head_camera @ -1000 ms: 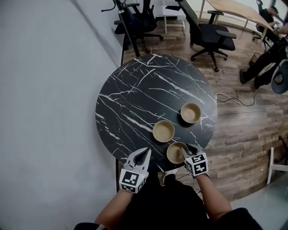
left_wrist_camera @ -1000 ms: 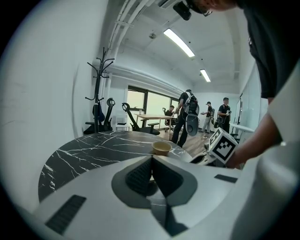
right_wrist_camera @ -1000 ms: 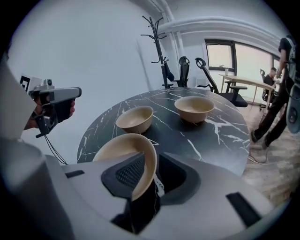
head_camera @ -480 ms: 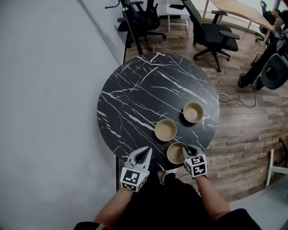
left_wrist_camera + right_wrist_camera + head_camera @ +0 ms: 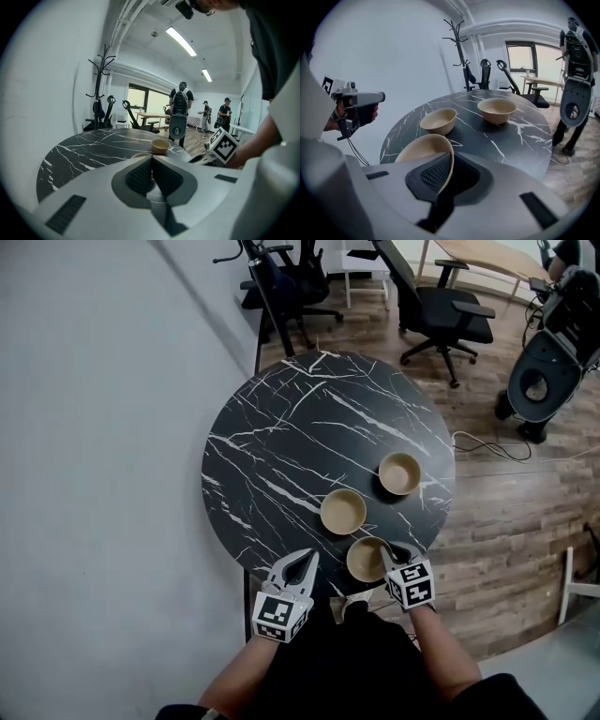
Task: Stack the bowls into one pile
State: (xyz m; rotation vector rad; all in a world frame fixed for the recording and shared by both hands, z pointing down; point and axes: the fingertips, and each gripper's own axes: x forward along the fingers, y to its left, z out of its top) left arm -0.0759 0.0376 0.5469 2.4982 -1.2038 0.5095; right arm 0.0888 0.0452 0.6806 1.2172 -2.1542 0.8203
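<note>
**Bowls wait on a marble table.** Looking down from the head view, we see three tan bowls sitting apart from one another on a round black marble table. All three are upright and empty.

The right gripper reaches in at the table's near edge, its jaws closing on the nearest bowl. In the right gripper view we find that bowl's thin wall standing between the ribbed pads. One pad is inside the rim and the other outside, pinching it. We cannot tell whether the bowl's base is resting on the tabletop.

The middle bowl sits just beyond the nearest one, toward the table's centre. The far bowl lies farther out, near the right-hand rim. Neither touches its neighbour.

The left gripper hangs over the table's near edge, to the left of the nearest bowl and clear of all three. The left gripper view shows its jaws clenched together with nothing between them.

Behind the table we see office chairs on a wooden floor. A coat stand stands against the pale wall. In the left gripper view, several people stand at the far end of the room.
</note>
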